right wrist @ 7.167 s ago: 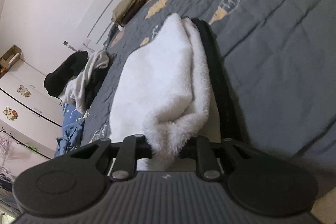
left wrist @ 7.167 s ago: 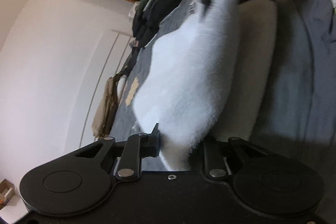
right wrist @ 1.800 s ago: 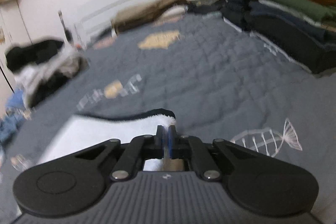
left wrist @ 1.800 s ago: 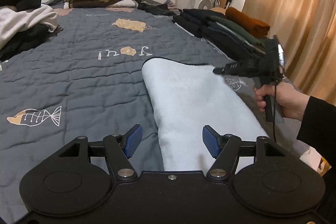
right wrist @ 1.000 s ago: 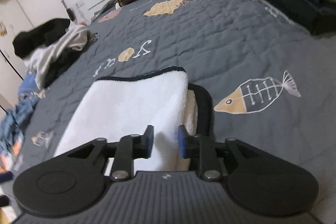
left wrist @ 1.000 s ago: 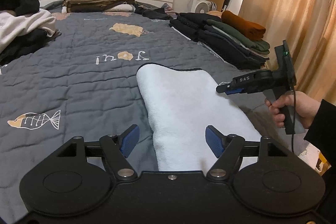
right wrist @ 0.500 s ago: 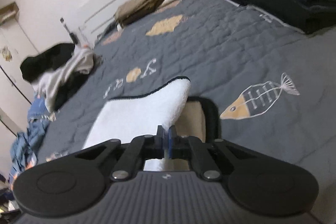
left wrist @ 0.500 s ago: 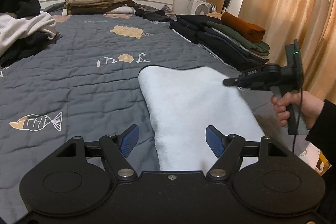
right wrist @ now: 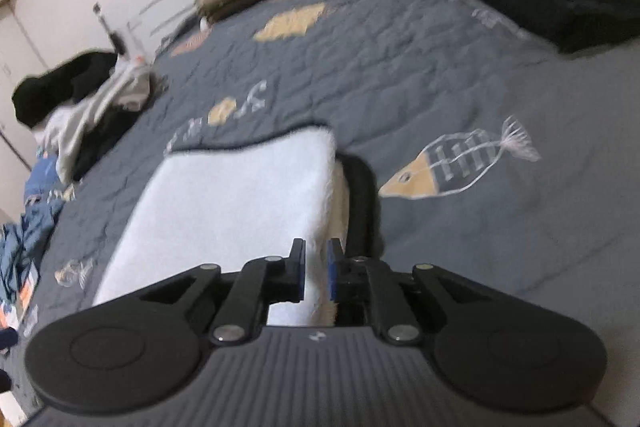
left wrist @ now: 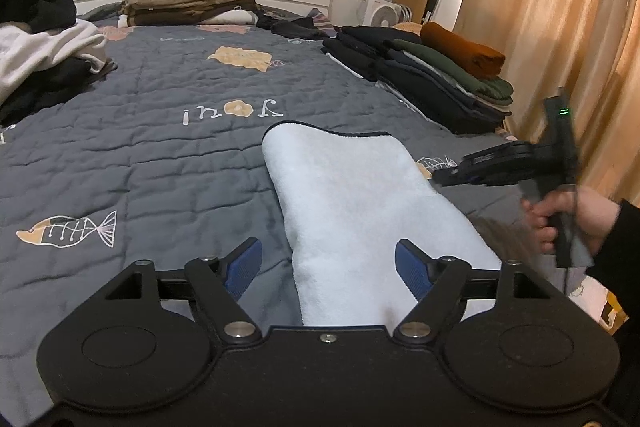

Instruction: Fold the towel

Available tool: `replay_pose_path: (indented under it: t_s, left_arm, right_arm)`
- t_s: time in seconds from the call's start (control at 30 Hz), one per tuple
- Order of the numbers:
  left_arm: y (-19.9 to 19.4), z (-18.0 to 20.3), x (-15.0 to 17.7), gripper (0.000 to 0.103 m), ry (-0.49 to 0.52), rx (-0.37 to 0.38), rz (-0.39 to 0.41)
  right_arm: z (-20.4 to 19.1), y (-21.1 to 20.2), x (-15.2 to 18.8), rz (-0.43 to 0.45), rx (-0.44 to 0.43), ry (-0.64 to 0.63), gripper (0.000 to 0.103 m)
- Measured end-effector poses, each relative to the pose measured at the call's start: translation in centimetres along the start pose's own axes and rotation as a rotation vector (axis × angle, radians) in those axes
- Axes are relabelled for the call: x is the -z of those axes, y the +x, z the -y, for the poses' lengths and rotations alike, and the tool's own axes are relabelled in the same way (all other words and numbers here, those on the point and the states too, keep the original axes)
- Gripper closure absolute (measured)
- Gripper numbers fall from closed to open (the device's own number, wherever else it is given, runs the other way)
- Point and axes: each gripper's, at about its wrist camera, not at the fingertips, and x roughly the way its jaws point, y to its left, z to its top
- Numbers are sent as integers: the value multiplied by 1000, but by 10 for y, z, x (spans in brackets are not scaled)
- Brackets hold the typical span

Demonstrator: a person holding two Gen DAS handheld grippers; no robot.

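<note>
A white fluffy towel with black trim lies folded lengthwise on the grey quilt. In the left wrist view my left gripper hovers wide open over the towel's near end, holding nothing. A hand holds my right gripper in the air just right of the towel. In the right wrist view the towel lies below and to the left. The right gripper shows a narrow gap between its blue pads, and nothing is between them. The towel's black-edged lower layer sticks out on the right.
Stacks of folded dark, green and orange clothes line the bed's right side. A loose black and white clothes pile sits at the left. More folded clothes lie by the headboard. Curtains hang at the right.
Seven seconds ago both grippers held the towel up; it now lies flat and released. Over the last half second the right gripper went from shut to slightly open and drew back right.
</note>
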Motion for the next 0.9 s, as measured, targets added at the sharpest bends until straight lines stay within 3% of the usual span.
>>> replay_pose_path:
  t_s: [0.23,0.43,0.6,0.83,0.9]
  left_arm:
    - [1,5,2,29,-3,31,-22]
    - [9,19,9,28,18,60,-66]
    - [14,25,15,24,24,66,-96]
    - [7,30,13,20,-16,62,-106]
    - [-1,35,10,13,-18,56,-92]
  right_arm:
    - [-35,-43,46,-40,-128,-41,92]
    - [-20,-43,98,-134,-67,40,92]
    - [-13,-51,112,-108,-85,63,92]
    - [-3,-75,122,-64,-116,219,91]
    - [-10,-86,119,-58,-95,199,90]
